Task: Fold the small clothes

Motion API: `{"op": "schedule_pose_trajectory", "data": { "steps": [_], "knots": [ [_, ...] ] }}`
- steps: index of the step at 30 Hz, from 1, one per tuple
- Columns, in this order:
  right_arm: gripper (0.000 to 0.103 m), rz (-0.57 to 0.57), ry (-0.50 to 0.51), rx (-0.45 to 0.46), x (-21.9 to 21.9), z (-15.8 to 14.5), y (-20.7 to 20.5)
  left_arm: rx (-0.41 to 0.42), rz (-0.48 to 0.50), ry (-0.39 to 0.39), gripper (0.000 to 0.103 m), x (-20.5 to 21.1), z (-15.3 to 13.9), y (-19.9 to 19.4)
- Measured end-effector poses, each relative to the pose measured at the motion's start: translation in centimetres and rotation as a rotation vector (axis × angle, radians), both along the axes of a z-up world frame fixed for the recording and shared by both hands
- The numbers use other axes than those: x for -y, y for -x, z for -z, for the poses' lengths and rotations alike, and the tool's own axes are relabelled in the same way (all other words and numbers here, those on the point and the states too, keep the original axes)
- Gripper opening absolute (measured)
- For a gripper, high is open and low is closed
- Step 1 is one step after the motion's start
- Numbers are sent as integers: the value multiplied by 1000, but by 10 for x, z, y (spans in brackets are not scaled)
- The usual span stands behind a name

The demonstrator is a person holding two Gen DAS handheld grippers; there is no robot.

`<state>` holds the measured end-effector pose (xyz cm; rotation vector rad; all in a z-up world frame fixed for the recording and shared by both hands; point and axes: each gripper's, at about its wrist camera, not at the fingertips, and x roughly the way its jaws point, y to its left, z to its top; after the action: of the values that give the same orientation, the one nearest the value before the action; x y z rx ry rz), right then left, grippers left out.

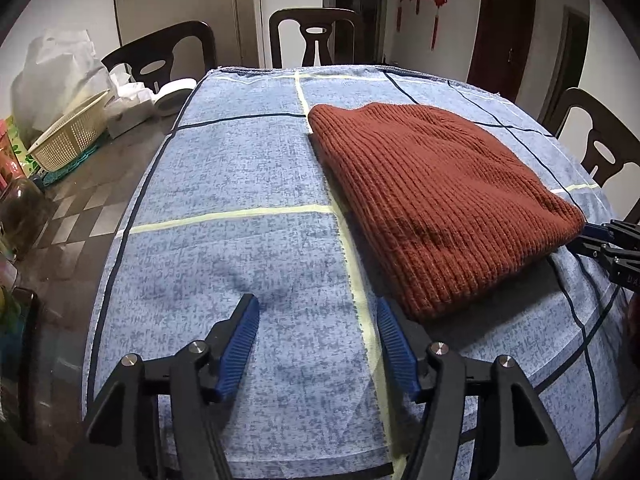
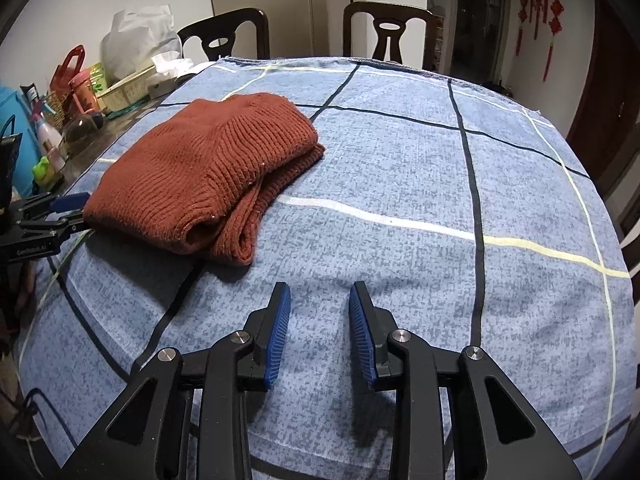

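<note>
A rust-brown ribbed knit sweater (image 1: 432, 200) lies folded into a thick bundle on the blue checked cloth (image 1: 248, 168) that covers the table. In the left wrist view my left gripper (image 1: 316, 302) stands open over bare cloth, just left of the sweater's near corner, with nothing between its blue pads. From the right wrist view the sweater (image 2: 208, 168) sits up and to the left. My right gripper (image 2: 319, 287) is open over the cloth (image 2: 400, 168) near the sweater's near edge and holds nothing. Each gripper shows at the edge of the other's view, close beside the sweater.
Dark wooden chairs (image 1: 316, 36) (image 2: 388, 32) stand around the far side of the table. On the uncovered left part sit a cream plastic basket (image 1: 68, 136), a white plastic bag (image 1: 56, 76), tissues and several bottles and jars (image 2: 48, 132).
</note>
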<state>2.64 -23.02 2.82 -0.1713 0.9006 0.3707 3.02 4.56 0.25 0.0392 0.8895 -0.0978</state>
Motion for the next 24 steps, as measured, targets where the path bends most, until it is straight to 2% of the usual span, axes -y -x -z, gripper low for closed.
{"op": "schedule_pose_trajectory", "data": {
  "steps": [24],
  "knots": [
    [32,-2,4,2,1,1,0,0,1,-3,65,0,-1,0]
  ]
}}
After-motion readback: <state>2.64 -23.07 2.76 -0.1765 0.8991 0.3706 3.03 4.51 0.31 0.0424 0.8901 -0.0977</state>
